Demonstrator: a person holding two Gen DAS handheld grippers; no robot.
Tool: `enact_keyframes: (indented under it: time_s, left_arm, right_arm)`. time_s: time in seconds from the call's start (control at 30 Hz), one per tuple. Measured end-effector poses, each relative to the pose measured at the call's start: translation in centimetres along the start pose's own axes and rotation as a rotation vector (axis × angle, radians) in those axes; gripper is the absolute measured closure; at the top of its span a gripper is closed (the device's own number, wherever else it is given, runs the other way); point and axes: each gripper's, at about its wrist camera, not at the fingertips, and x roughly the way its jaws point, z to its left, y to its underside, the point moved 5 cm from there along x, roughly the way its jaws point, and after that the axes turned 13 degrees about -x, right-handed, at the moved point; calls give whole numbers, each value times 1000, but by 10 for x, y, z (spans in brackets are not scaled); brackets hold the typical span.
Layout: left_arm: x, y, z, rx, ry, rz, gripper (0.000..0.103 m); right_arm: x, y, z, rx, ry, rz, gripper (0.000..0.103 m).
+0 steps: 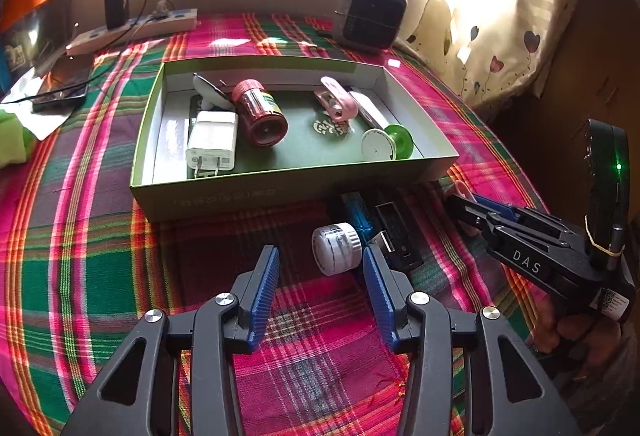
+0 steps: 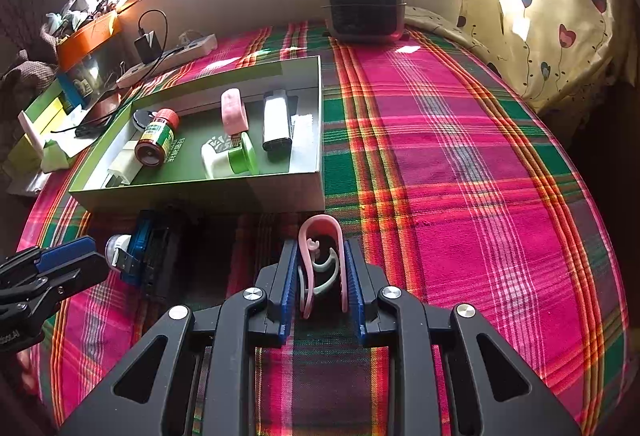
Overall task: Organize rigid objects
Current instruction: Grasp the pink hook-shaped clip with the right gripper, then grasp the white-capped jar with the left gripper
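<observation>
A green open box [image 1: 208,196] [image 2: 200,198] on the plaid cloth holds a white charger [image 1: 212,144], a red-capped bottle [image 1: 260,112], a pink clip [image 1: 336,104] and a green-and-white spool [image 1: 388,144]. My left gripper [image 1: 320,276] is open, its fingers just short of a white round cap [image 1: 338,248] that lies on the cloth. A blue and black USB device [image 1: 384,232] lies beside the cap. My right gripper [image 2: 320,276] is shut on a pink plastic clip [image 2: 320,260], in front of the box's near wall.
A dark square heater [image 1: 372,16] [image 2: 364,0] stands at the back. A power strip with a charger [image 1: 132,28] and a phone [image 1: 60,92] lie at the back left. A heart-print curtain [image 2: 552,20] hangs on the right. Open plaid cloth [image 2: 460,176] lies right of the box.
</observation>
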Motion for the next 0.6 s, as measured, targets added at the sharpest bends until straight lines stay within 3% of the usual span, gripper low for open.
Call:
enact_keyframes:
  time_s: [0.6]
  left_arm:
    - [9, -8, 10, -25, -77, -14, 59]
  right_arm:
    - [1, 0, -5, 20, -63, -17, 79]
